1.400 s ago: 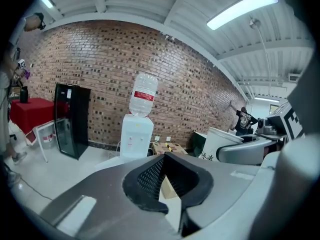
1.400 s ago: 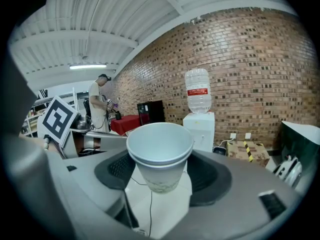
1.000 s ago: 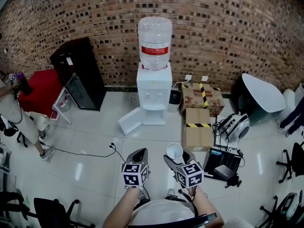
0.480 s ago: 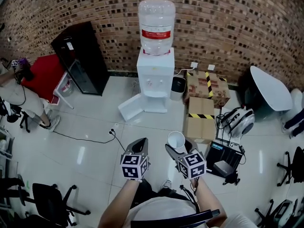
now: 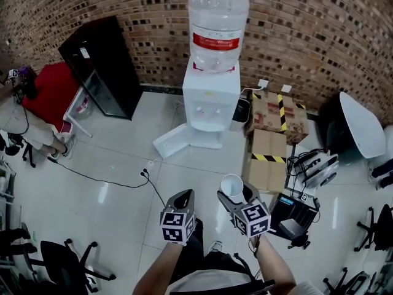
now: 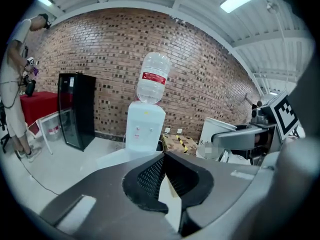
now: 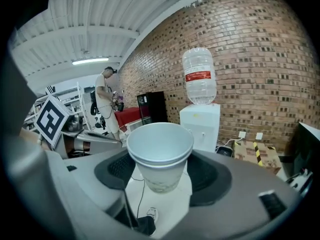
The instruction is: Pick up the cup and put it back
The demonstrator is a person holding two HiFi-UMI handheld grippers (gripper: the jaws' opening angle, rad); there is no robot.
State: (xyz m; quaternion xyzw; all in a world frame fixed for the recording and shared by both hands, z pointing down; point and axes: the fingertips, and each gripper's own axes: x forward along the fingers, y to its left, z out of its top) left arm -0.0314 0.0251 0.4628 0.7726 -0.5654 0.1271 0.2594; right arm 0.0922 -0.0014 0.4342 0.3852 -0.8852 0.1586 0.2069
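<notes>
A white paper cup [image 5: 231, 186] stands upright between the jaws of my right gripper [image 5: 233, 193], which is shut on it. The right gripper view shows the cup [image 7: 160, 154] as two nested rims, gripped low on its sides by the black pads of that gripper [image 7: 161, 176]. My left gripper [image 5: 183, 195] hangs beside it on the left, shut and holding nothing; its pads meet at the tips [image 6: 164, 156]. Ahead on the floor stands a white water dispenser [image 5: 211, 100] with a large bottle [image 5: 218, 20] against the brick wall.
A black cabinet [image 5: 101, 66] and a red table [image 5: 52, 94] stand at the left, with a person [image 5: 21, 125] beside them. Cardboard boxes [image 5: 270, 155], cases and cables [image 5: 298, 214] lie at the right. A cord [image 5: 104, 180] crosses the floor. An office chair [image 5: 67, 263] is at the lower left.
Both grippers have moved forward and lower toward the dispenser, which now looks larger and nearer. The cup has stayed in the right gripper.
</notes>
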